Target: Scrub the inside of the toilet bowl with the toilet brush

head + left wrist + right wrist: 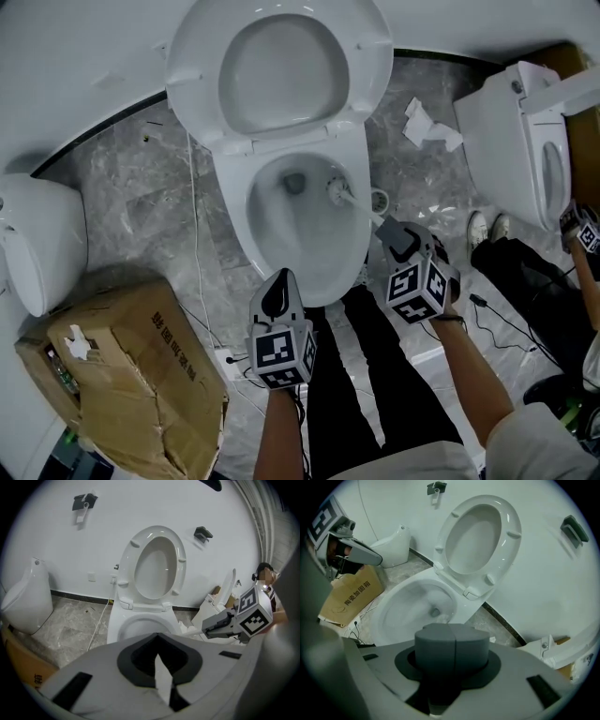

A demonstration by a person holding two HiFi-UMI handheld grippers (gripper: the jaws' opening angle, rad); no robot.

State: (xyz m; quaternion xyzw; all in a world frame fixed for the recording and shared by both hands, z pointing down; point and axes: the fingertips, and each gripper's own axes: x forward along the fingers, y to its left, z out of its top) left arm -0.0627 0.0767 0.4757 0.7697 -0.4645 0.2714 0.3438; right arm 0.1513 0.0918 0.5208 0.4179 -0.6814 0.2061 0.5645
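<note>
Stands right over the white toilet [354, 150], seat [367, 64] tipped up. Holds the toilet brush [345, 195] in the right gripper [387, 226], jaws clamped tight on the thin white handle [366, 207]. Points the bushy end down inside the bowl [314, 261], on the right side, just beside the dark drain hole [294, 182]. Holds the left gripper [279, 277] near the front rim of the bowl, jaws pressed together in one point, apart from the brush. Shares the grey floor [141, 187] with a squashed brown cardboard box [141, 375] on the left, some crumpled paper [428, 127] on the right, and a second toilet [511, 141] next to that.
</note>
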